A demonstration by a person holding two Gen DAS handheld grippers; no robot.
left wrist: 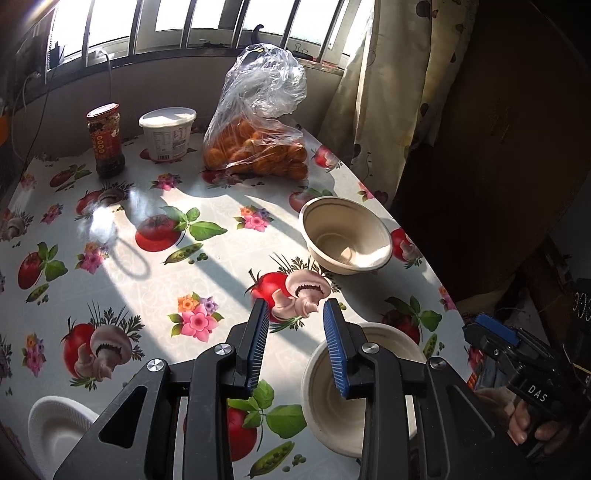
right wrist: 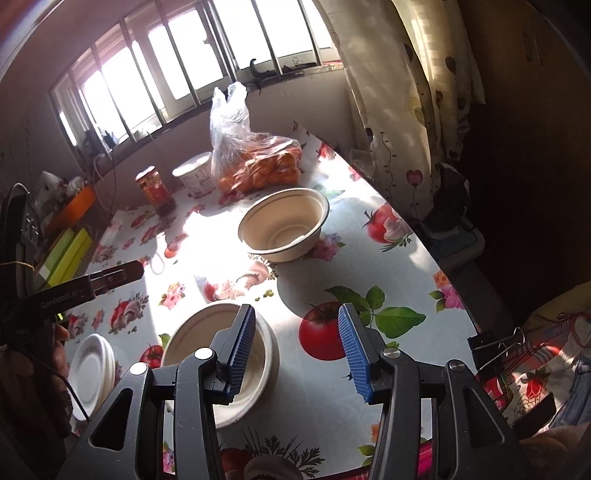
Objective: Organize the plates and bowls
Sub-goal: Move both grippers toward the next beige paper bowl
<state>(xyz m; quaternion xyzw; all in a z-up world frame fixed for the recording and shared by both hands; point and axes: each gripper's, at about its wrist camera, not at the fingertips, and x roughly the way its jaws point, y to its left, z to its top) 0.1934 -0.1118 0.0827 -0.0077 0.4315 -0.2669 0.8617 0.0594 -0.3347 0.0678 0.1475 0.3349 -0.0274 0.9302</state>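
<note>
both grippers, left gripper [left wrist: 295, 347] and right gripper [right wrist: 297, 354], hover with jaws apart and empty above two beige bowls, near bowl [right wrist: 221, 360] and far bowl [right wrist: 284, 223], beside stacked white plates [right wrist: 92, 369].

**Camera placement: two wrist views over one table**

The left wrist view looks forward and down from above the near edge of the table [left wrist: 122, 229], facing the barred window [left wrist: 173, 22]. Its own left tongs [left wrist: 295, 345] fill the lower frame, close to the lens. The right wrist view sits further right, also facing the window [right wrist: 155, 77], angled down and slightly leftward, with the right tongs [right wrist: 297, 352] in the foreground. Both views share the far bowl [left wrist: 347, 236] [right wrist: 284, 223], the near bowl [left wrist: 332, 402] [right wrist: 192, 343], the white plates [left wrist: 55, 428] [right wrist: 92, 369] and the bag of oranges [left wrist: 258, 147] [right wrist: 258, 166]. Each view catches the other tool at its edge.
</note>
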